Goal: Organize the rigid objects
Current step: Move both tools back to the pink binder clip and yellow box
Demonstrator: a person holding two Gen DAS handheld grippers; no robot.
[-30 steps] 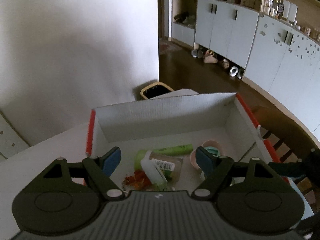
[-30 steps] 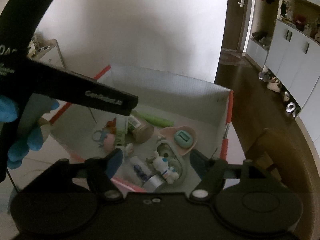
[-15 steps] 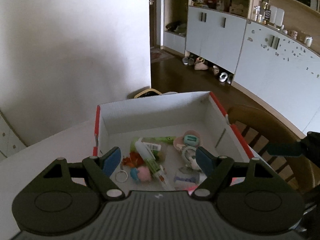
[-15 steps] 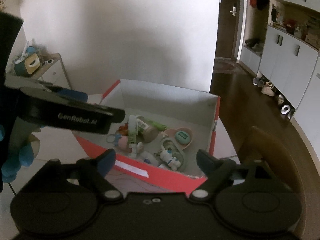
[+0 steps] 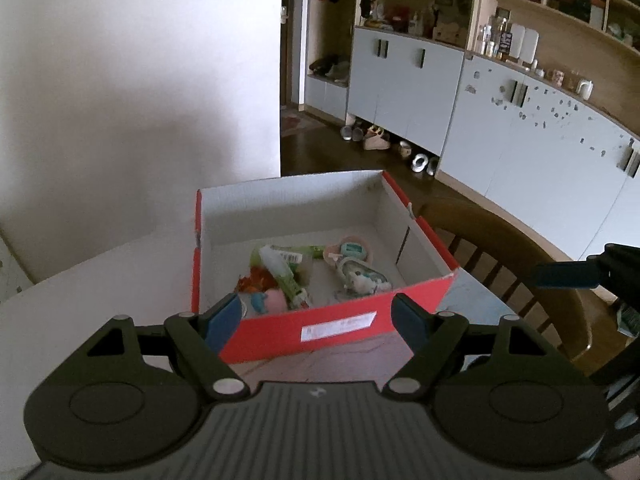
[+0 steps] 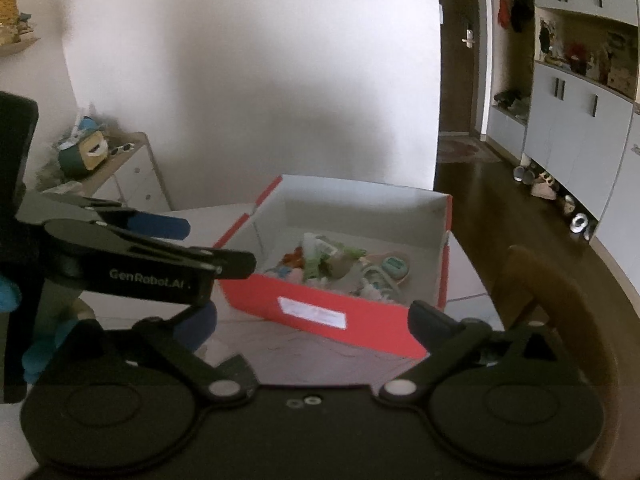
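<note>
Cardboard, red outside and white inside, makes up the open shoebox on the pale table, and every small rigid item lies heaped on its floor: a pink round toy, a green tube, a white astronaut figure. Both grippers hang short of the box's near wall, apart from it. The left gripper stands wide, holding nothing; the right gripper likewise gapes empty. A wooden chair sits right of the box.
</note>
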